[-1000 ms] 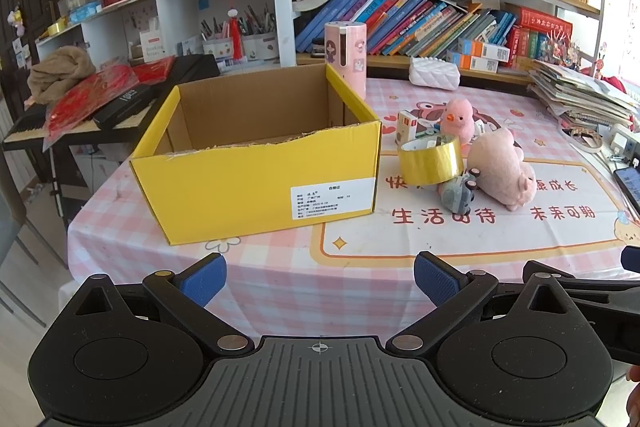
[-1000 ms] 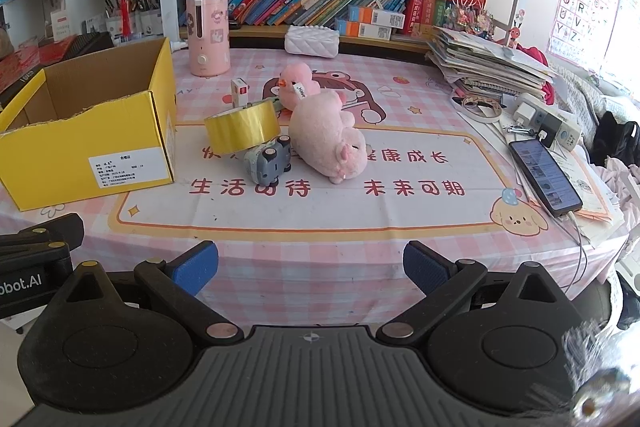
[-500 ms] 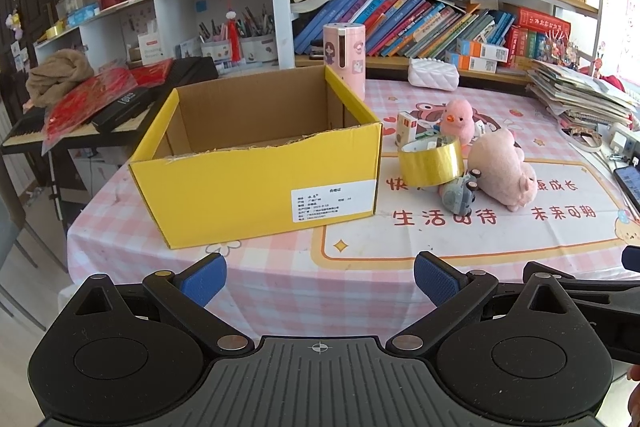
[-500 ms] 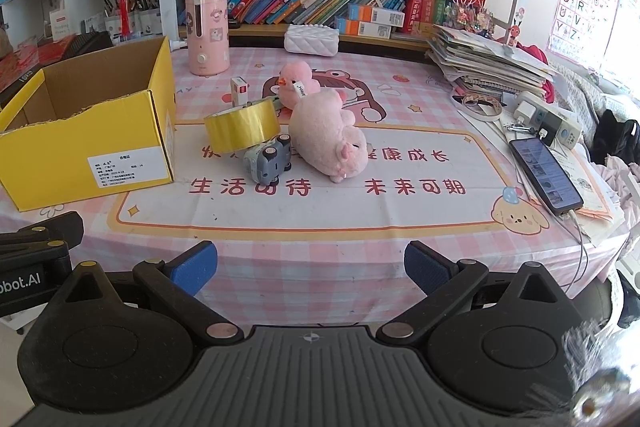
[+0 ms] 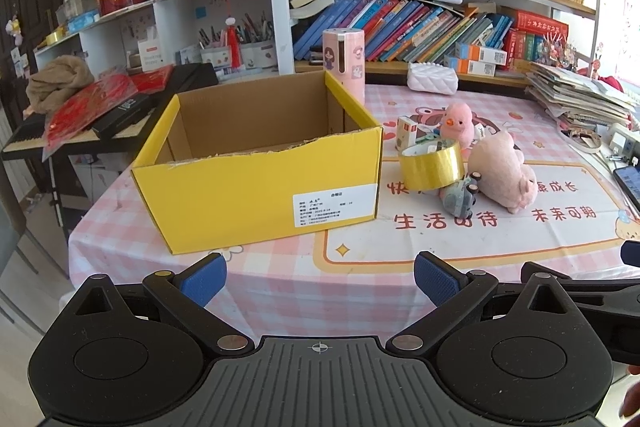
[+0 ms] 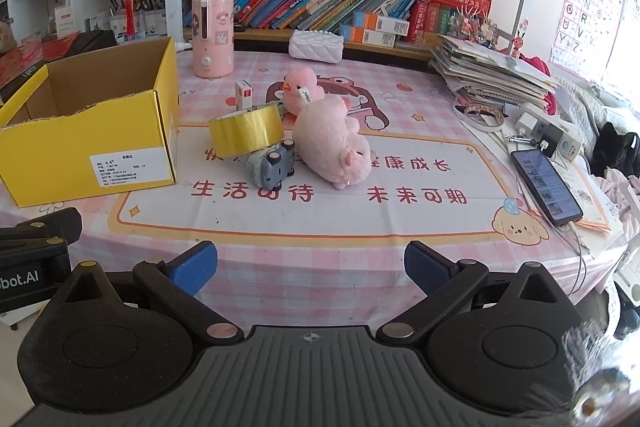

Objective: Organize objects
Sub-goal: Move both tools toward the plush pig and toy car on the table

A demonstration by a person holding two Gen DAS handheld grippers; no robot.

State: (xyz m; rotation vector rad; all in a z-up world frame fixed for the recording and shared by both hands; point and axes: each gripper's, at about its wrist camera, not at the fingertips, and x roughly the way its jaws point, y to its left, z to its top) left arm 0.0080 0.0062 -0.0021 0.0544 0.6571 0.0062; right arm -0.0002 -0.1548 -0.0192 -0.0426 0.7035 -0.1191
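Observation:
An open yellow cardboard box [image 5: 256,187] [image 6: 92,143] stands on the pink checked tablecloth; what I see of its inside is empty. To its right lie a gold tape roll [image 5: 432,167] [image 6: 246,133], a small grey toy car [image 5: 460,197] [image 6: 274,165], a pink plush pig [image 5: 502,171] [image 6: 330,143], a pink plush duck [image 5: 456,123] [image 6: 300,91] and a small white-and-red box [image 5: 406,133] [image 6: 244,95]. My left gripper [image 5: 318,277] is open and empty at the table's near edge, in front of the box. My right gripper [image 6: 310,267] is open and empty, in front of the toys.
A pink cylinder appliance [image 6: 212,35] and a white quilted pouch [image 6: 316,45] stand at the back. A paper stack [image 6: 488,71], power strip [image 6: 548,133] and phone [image 6: 546,185] lie at the right. Bookshelves line the back wall. A keyboard [image 5: 80,131] sits left of the table.
The left gripper's view has shifted slightly, with the box a little lower and nearer. The right gripper has barely moved. Both stay open.

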